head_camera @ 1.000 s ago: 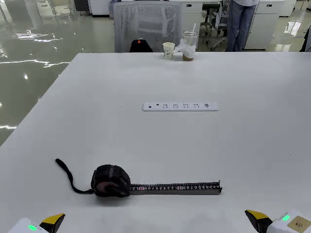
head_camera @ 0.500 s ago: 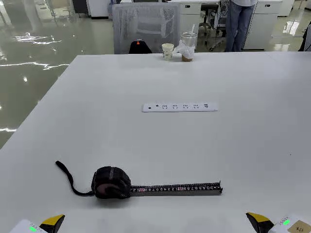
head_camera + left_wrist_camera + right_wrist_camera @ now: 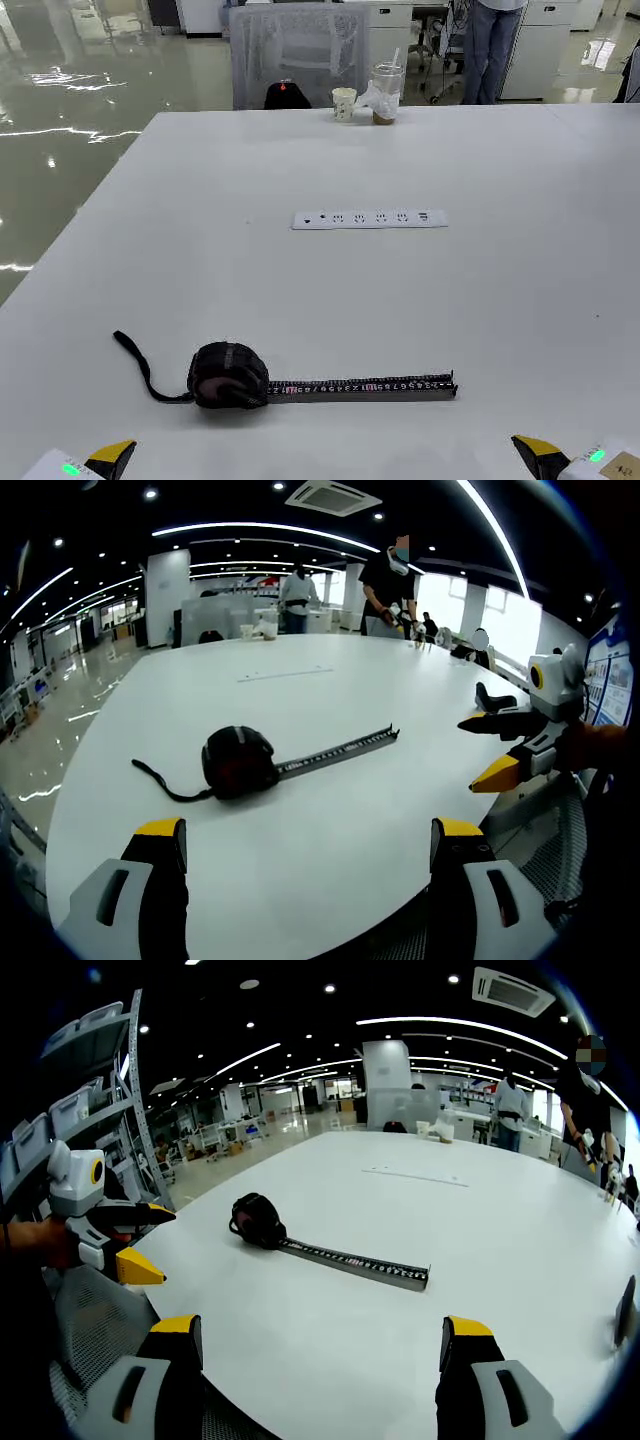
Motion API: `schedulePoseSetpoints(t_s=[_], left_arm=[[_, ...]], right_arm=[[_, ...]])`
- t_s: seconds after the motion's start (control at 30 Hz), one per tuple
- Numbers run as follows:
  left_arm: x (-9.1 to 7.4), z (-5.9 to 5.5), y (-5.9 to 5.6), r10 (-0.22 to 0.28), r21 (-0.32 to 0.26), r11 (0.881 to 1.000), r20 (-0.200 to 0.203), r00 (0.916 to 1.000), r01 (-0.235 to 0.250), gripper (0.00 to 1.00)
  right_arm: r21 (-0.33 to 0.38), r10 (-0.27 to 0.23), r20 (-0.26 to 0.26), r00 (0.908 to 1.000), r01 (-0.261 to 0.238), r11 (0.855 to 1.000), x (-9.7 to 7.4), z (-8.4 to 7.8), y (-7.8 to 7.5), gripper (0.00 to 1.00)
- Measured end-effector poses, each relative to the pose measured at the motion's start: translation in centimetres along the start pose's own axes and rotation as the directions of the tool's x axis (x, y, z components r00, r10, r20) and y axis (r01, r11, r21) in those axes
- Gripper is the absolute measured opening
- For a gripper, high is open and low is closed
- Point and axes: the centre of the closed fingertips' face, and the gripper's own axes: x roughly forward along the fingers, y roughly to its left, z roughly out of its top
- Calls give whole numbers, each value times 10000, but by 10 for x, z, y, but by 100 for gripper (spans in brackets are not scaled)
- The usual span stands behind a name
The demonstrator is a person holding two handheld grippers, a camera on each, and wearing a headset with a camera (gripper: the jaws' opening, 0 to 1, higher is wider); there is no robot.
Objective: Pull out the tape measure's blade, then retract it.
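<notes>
I see the black round-cased tape measure [image 3: 229,374] lying on the white surface [image 3: 420,290], close to the near edge. Its metal blade [image 3: 362,386] sticks out flat to the right, with the hooked end resting on the surface, and a black wrist strap [image 3: 135,358] trails off to the left. My left gripper [image 3: 308,832] has its yellow-tipped jaws wide apart and holds nothing. My right gripper [image 3: 320,1326] is the same. Both hang short of the tape measure, not touching it. A long white power strip [image 3: 369,218] lies farther back.
</notes>
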Motion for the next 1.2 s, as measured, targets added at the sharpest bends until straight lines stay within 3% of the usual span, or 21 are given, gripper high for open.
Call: schedulePoseSetpoints(t_s=[0.33, 0.53, 0.87, 1.2], left_arm=[[2, 3, 0, -46, -226, 9997, 45, 10000, 47, 99], [6, 6, 1, -7, -258, 9997, 13, 10000, 8, 99], [14, 13, 11, 244, -446, 9987, 71, 9997, -241, 99], [25, 21, 18, 441, -532, 9976, 85, 9990, -436, 99]], right_arm=[[-278, 162, 46, 9999, -161, 9995, -1, 1, -2, 99], [-802, 547, -59, 9985, -550, 9953, -1, 1, -2, 99], [-1091, 1298, -98, 9915, -1301, 9855, 3, 11, -2, 99], [-1472, 1746, -368, 9839, -1782, 9729, 8, 16, -9, 99]])
